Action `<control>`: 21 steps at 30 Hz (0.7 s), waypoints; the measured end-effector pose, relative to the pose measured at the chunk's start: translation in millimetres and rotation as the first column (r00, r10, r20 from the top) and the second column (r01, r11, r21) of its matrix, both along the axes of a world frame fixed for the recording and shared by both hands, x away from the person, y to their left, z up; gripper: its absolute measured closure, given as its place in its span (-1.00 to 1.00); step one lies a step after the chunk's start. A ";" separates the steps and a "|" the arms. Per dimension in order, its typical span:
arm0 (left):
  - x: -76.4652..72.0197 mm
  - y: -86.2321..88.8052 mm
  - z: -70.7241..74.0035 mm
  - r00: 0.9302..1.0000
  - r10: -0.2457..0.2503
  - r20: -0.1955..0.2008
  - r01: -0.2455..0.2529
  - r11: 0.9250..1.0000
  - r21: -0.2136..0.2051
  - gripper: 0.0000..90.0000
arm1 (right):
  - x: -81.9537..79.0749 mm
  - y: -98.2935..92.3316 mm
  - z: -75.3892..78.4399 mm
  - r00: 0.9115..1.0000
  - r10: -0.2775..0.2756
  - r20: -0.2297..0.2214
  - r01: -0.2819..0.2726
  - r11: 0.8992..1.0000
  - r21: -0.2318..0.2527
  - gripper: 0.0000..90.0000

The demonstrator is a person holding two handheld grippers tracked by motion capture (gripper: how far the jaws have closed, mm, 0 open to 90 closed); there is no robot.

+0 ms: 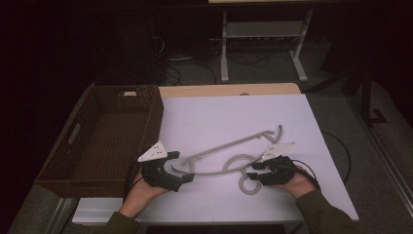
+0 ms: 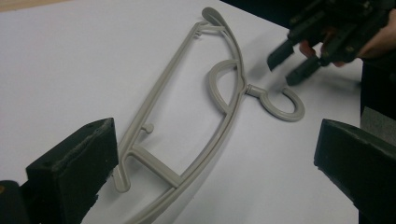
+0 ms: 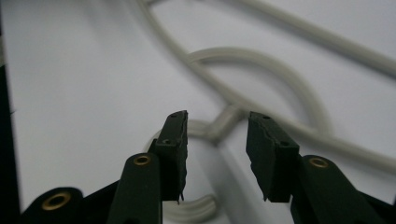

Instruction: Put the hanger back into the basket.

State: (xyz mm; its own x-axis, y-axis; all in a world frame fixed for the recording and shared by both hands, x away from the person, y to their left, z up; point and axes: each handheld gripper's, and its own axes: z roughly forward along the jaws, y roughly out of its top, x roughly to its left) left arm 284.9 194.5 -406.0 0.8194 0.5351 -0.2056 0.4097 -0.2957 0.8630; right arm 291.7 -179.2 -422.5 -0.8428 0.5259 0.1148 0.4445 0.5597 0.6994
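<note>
A grey plastic hanger (image 1: 229, 145) (image 2: 164, 80) (image 3: 252, 52) lies flat on the white table cover (image 1: 219, 112). Its round hook (image 1: 249, 184) (image 2: 302, 106) points toward the near edge. My left gripper (image 1: 181, 166) (image 2: 210, 172) is open wide at the hanger's left end, which lies between the jaws; the pads do not press on it. My right gripper (image 1: 254, 170) (image 3: 217, 140) (image 2: 292, 63) hovers open just above the hook's neck (image 3: 224, 122), jaws apart on either side, with nothing gripped.
A dark wicker basket (image 1: 153, 122) stands at the table's left, close beside my left hand. A strip of bare wood (image 1: 229, 90) shows along the far edge. Beyond it are a metal desk frame (image 1: 263, 29) and floor cables.
</note>
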 end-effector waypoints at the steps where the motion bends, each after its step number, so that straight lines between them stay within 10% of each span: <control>1: 0.1 0.0 0.0 1.000 0.000 -0.001 0.000 1.000 0.000 -1.00 | -4.9 1.7 -1.8 1.000 0.021 -0.006 -0.021 1.000 -0.007 0.32; 21: -0.5 -1.0 0.0 1.000 -0.004 0.001 0.004 1.000 0.006 -1.00 | -27.2 18.1 -20.0 0.985 0.170 -0.036 -0.172 0.983 -0.066 0.60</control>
State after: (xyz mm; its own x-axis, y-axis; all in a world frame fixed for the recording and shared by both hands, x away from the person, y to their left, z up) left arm 284.4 193.5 -406.0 0.8216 0.5332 -0.2017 0.4078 -0.3025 0.8615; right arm 264.5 -161.0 -442.5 -0.9176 0.3821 0.1100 0.3585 0.6755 0.6444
